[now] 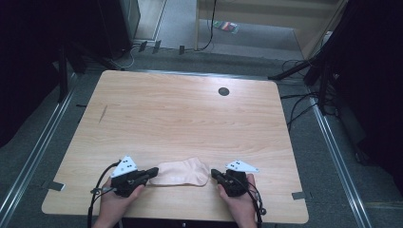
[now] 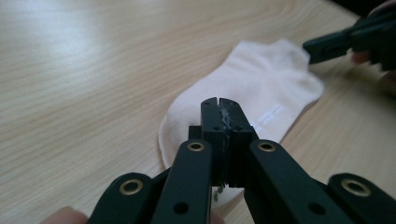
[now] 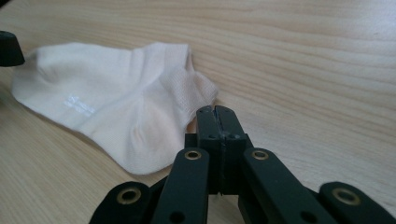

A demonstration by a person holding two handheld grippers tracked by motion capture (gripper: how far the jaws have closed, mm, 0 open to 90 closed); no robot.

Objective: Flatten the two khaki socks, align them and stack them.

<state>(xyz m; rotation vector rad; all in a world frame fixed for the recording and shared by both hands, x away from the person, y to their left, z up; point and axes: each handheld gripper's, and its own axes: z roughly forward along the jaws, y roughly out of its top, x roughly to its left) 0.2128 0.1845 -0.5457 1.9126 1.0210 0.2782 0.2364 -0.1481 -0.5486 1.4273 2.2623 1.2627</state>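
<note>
- High view: sock [image 1: 180,173] lying flat near the worktop's [image 1: 180,114] near edge, right between the left gripper [image 1: 152,172] and the right gripper [image 1: 214,173], one at each end.
- Left gripper view: jaws pressed together with nothing in them, tips over the sock's [image 2: 261,88] near end.
- Right gripper view: jaws closed too, empty, just beside the sock's [image 3: 116,107] cuff.
</note>
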